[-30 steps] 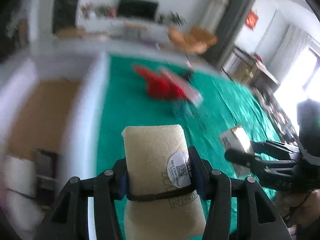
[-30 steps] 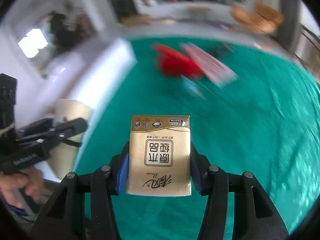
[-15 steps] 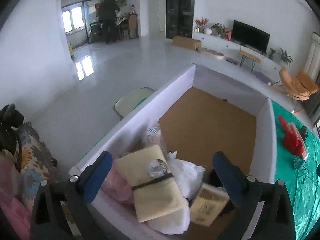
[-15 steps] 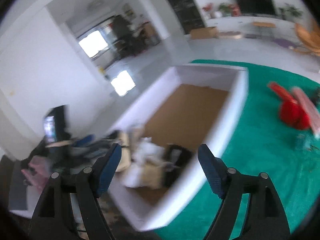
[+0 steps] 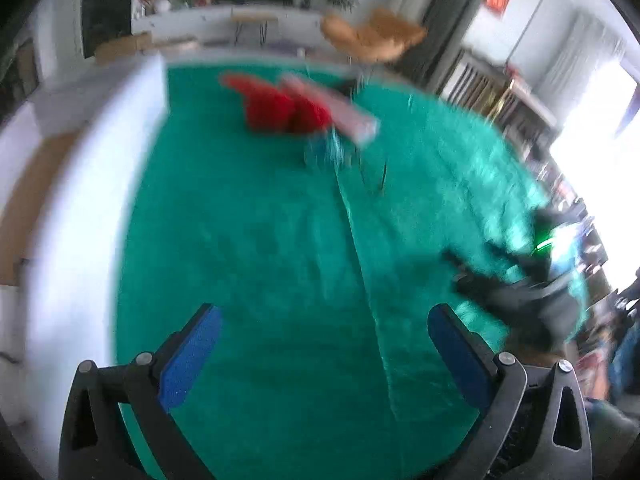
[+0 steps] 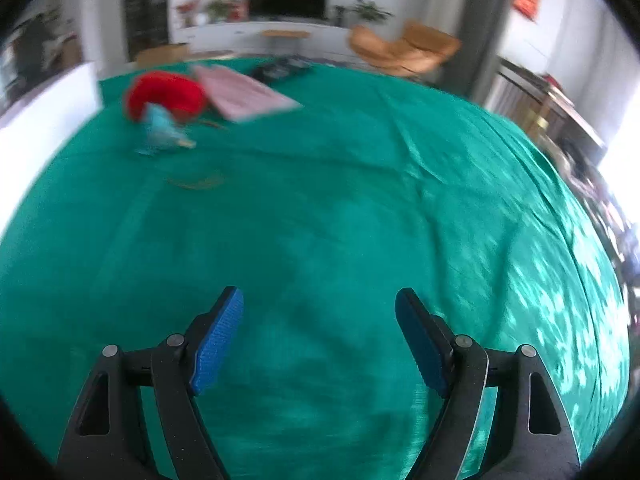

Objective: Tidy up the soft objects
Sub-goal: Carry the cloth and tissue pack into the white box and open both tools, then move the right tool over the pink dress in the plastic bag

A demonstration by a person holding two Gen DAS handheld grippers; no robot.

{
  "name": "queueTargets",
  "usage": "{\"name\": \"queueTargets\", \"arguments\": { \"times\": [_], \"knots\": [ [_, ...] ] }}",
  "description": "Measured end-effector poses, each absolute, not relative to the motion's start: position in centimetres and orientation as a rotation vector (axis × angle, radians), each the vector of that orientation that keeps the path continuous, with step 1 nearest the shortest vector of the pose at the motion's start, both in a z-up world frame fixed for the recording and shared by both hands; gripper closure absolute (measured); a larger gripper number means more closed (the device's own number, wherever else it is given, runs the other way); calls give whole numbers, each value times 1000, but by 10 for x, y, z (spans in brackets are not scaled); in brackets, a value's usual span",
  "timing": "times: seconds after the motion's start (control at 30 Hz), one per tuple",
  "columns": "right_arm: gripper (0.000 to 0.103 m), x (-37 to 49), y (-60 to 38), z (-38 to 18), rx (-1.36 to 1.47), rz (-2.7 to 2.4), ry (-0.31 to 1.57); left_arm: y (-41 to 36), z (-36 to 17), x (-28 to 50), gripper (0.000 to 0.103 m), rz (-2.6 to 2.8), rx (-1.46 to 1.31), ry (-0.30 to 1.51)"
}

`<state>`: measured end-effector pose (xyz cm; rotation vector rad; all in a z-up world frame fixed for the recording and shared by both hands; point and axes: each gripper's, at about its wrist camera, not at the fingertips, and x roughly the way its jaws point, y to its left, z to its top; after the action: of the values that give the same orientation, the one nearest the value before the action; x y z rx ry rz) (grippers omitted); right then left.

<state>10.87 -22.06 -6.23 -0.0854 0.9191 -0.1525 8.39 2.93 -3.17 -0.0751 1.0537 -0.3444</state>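
Claws empty, both of them: my left claw point(image 5: 322, 356) and my right claw point(image 6: 318, 340) hang with blue pads spread wide over the green-covered table point(image 6: 360, 208), holding nothing. I judge I am between items, reaching for the next soft thing.

In the right wrist view the remaining pieces sit far off at about eleven o'clock: a red cushion point(image 6: 166, 94), a pink flat pack point(image 6: 244, 94) touching it on its right, and a small light-blue item point(image 6: 160, 130) just in front of the cushion. All are blurred, so I cannot tell exactly what they are. A dark object point(image 6: 282, 70) lies beyond the pink pack.

In the left wrist view the white box point(image 5: 76, 184) runs along nine o'clock, its brown floor partly visible.

Next, I think, one claw should travel out to that cluster, stay wide, straddle one piece, then close gently so it doesn't squash.
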Motion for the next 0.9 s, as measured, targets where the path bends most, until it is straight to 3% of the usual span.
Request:
{"name": "queueTargets", "arguments": {
  "times": [0.23,0.47,0.9],
  "knots": [
    [17,107,-268,-65,79,-154,923,12,-95,148,1,-199,79,1034],
    [16,112,-255,-68,71,-164,925,28,-110,200,0,-127,62,985],
    [14,114,-255,-67,76,-158,925,30,-114,204,0,-122,55,947]
  ]
}}
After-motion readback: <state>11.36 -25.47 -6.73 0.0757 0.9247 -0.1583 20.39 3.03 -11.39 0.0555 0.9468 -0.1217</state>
